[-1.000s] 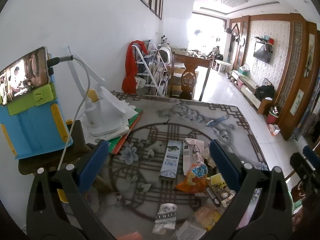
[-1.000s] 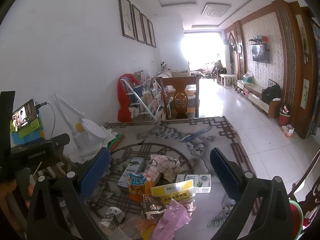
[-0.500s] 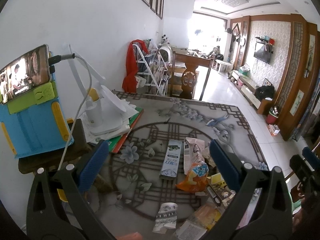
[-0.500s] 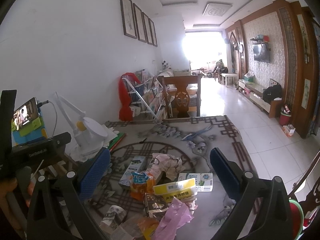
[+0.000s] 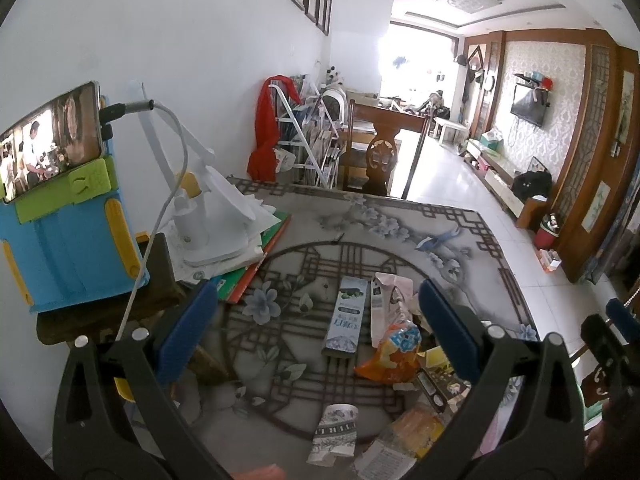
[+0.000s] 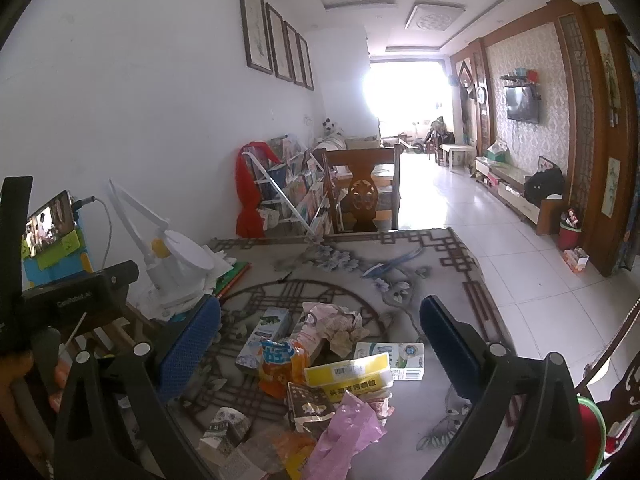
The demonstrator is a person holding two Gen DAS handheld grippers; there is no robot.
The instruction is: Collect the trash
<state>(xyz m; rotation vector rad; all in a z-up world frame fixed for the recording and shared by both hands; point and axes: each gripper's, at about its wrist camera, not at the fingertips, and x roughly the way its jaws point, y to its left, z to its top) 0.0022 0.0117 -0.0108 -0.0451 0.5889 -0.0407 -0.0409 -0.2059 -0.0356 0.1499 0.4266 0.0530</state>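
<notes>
Trash pile (image 6: 320,368) heaped on patterned table (image 6: 420,264), at 6 o'clock in right view, 5 o'clock in left view. Contents: orange snack bag (image 6: 282,366), yellow carton (image 6: 350,376), pink plastic bag (image 6: 348,436), blue box (image 5: 347,316). Likely light, crinkly, slippery; best pinched at edges or folds. Left gripper (image 5: 316,330) and right gripper (image 6: 318,344): fingers spread wide, empty, above pile.

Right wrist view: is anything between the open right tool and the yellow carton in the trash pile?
Nothing visible blocks it. The right tool is open above the pile, and the yellow carton lies on top between its fingers. A pink plastic bag sits just nearer the camera, overlapping the carton's lower edge.
</notes>
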